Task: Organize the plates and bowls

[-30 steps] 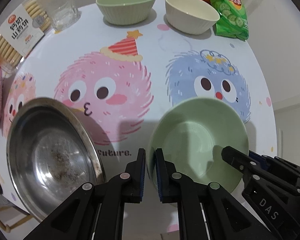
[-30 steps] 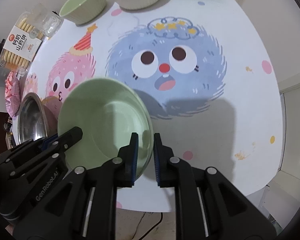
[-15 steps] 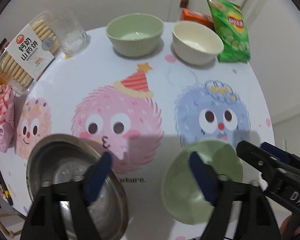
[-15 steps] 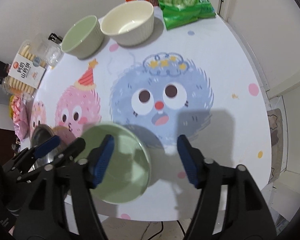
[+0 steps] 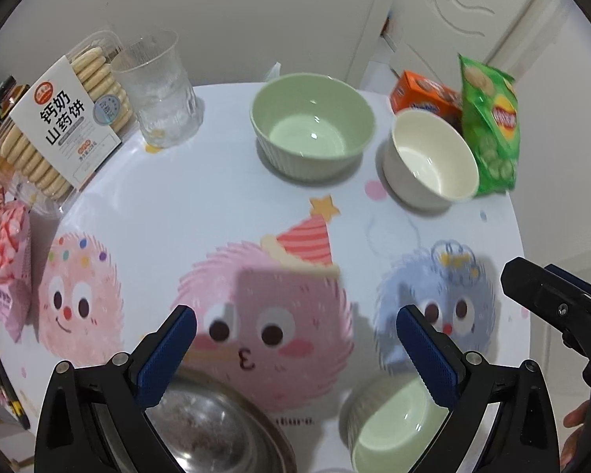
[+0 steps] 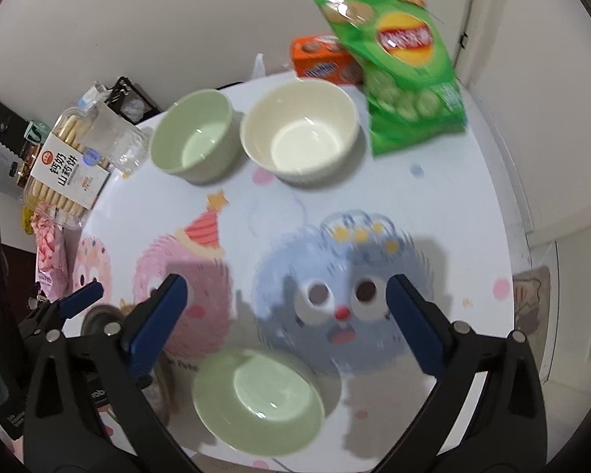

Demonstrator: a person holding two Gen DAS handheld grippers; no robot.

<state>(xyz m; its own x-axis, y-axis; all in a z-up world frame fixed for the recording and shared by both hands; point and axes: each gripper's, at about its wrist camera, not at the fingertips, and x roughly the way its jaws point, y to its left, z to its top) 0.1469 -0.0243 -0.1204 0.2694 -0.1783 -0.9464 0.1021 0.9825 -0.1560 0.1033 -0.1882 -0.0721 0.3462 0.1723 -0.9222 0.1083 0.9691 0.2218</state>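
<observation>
A green plate (image 6: 258, 400) rests on the table near its front edge; it also shows in the left wrist view (image 5: 394, 425). A steel plate (image 5: 212, 429) lies to its left. A green bowl (image 5: 311, 130) and a cream bowl (image 5: 429, 157) stand at the back, also in the right wrist view as green bowl (image 6: 193, 140) and cream bowl (image 6: 299, 130). My left gripper (image 5: 295, 339) is open and empty above the front of the table. My right gripper (image 6: 285, 311) is open and empty above the green plate.
A biscuit box (image 5: 63, 118) and a clear cup (image 5: 157, 90) stand at the back left. A pink snack pack (image 5: 10, 260) lies at the left edge. A green chip bag (image 5: 490, 126) and an orange box (image 5: 423, 96) sit at the back right.
Both grippers were shut on the green plate's rim. They opened, let it go onto the table, and drew back and up.
</observation>
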